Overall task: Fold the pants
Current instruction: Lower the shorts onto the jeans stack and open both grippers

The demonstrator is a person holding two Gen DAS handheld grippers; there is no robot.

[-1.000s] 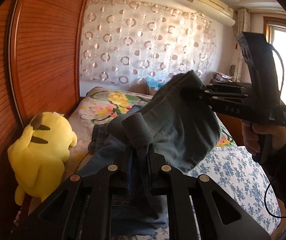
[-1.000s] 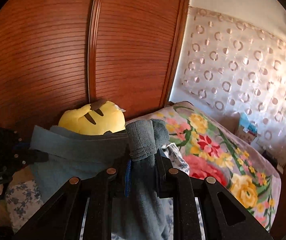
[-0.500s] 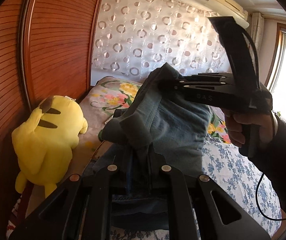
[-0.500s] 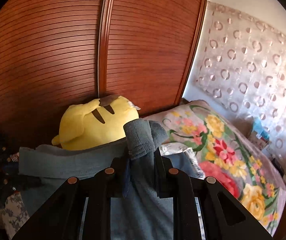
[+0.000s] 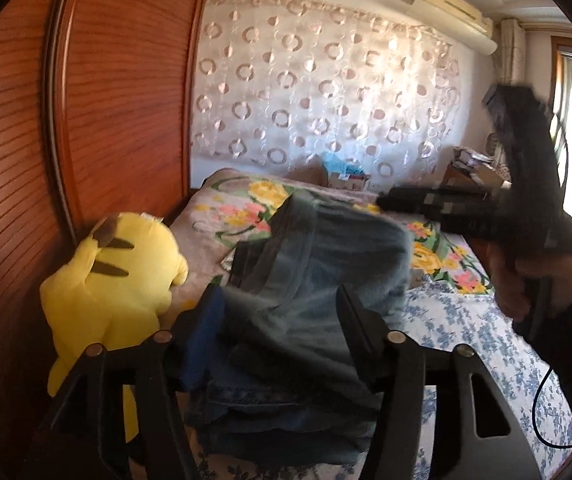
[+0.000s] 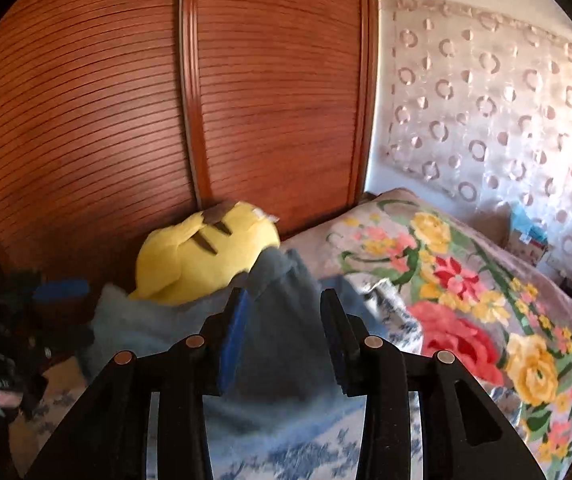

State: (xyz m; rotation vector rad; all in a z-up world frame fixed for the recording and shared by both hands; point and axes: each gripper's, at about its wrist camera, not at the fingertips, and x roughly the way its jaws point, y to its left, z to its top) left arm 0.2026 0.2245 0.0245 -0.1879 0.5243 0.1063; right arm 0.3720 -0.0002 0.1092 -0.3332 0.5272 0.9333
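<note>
- The left gripper (image 5: pixel 281 312) is being held with its fingers spread wide apart; nothing is being pinched between them.
- The pants (image 5: pixel 310 280), blue-grey and bunched, are being seen lying in a heap on the bed (image 5: pixel 466 332), directly ahead of and partly between the spread fingers of the left gripper; whether the fabric is touching the pads cannot be told because of blur.
- The right gripper (image 6: pixel 281 312) is likewise being held with its fingers parted, a blue pad (image 6: pixel 233 340) being shown on the inner face of its left finger.
- In the right wrist view the pants (image 6: pixel 269 344) are being seen draped between and beyond the parted fingers, one edge lying against the yellow plush toy (image 6: pixel 205 252).
- In the left wrist view the right gripper (image 5: pixel 386 202) is being held by the right hand (image 5: pixel 526 280) above the far side of the pants, apart from the fabric.
- The yellow plush toy (image 5: pixel 113 280) is being seen resting against the slatted wooden wardrobe door (image 5: pixel 97 120), just beside the pants.
- A floral blanket (image 6: pixel 466 280) is being seen covering the head end of the bed, beyond the pants.
- A ring-patterned curtain (image 5: pixel 326 92) is hanging behind the bed.
</note>
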